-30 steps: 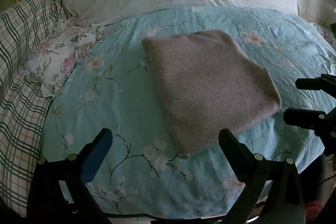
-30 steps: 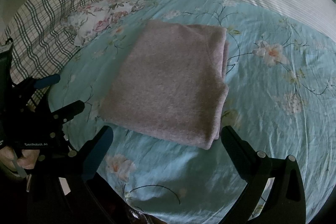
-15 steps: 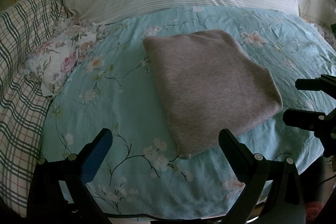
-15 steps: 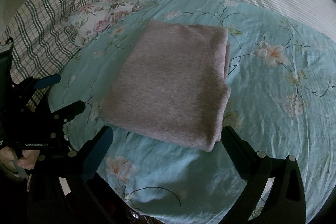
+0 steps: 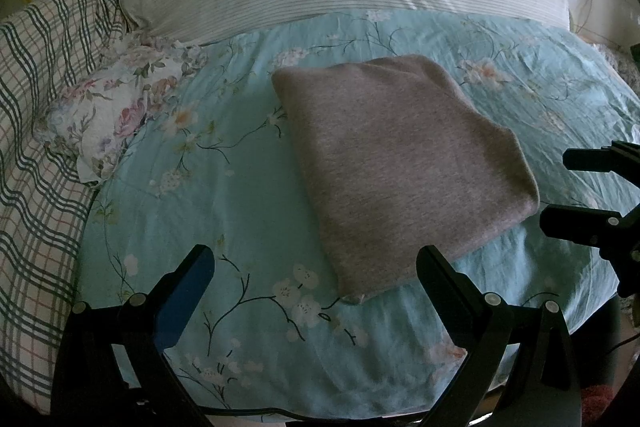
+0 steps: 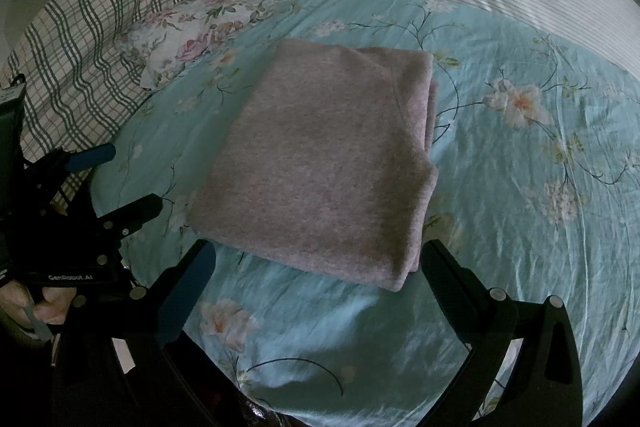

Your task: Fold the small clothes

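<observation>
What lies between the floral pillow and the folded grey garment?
Only bare blue floral sheet separates the floral pillow from the grey garment; both wrist views show it.

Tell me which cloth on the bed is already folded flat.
The plain grey garment, a neat rectangle on the turquoise sheet; the floral cloth beside it lies crumpled.

The left gripper hovers with its two fingers spread wide, nothing between them; in the right wrist view it shows at the left edge, gripped from below by the person's left hand. The right gripper is likewise spread wide and empty, its two black fingertips reaching in from the right edge of the left wrist view.
</observation>
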Demonstrator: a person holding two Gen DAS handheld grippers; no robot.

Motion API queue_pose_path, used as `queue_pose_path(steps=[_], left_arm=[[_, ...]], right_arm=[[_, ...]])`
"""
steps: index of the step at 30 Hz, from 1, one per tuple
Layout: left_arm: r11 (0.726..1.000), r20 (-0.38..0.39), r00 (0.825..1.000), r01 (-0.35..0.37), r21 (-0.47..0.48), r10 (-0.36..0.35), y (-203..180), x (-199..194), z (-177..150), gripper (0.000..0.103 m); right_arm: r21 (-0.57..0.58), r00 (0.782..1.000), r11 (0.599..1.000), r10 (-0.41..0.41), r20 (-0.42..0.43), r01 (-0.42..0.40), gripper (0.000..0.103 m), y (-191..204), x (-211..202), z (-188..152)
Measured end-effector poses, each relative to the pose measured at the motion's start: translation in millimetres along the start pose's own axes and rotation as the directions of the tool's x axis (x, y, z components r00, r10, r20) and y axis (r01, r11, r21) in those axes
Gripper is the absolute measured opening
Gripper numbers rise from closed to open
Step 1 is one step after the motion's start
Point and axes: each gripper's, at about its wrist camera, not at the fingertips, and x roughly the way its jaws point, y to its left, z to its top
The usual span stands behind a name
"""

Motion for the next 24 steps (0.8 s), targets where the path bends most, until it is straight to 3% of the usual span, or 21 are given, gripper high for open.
queue_pose_path(steps=[24], left_arm=[[1.000,-0.004,1.000,0.008,-0.010,-0.008,2.2,2.9,0.6,0.101]], right_arm=[[0.009,1.000,1.000,0.000,0.015,0.000,0.102,-4.8,-4.9,2.0]])
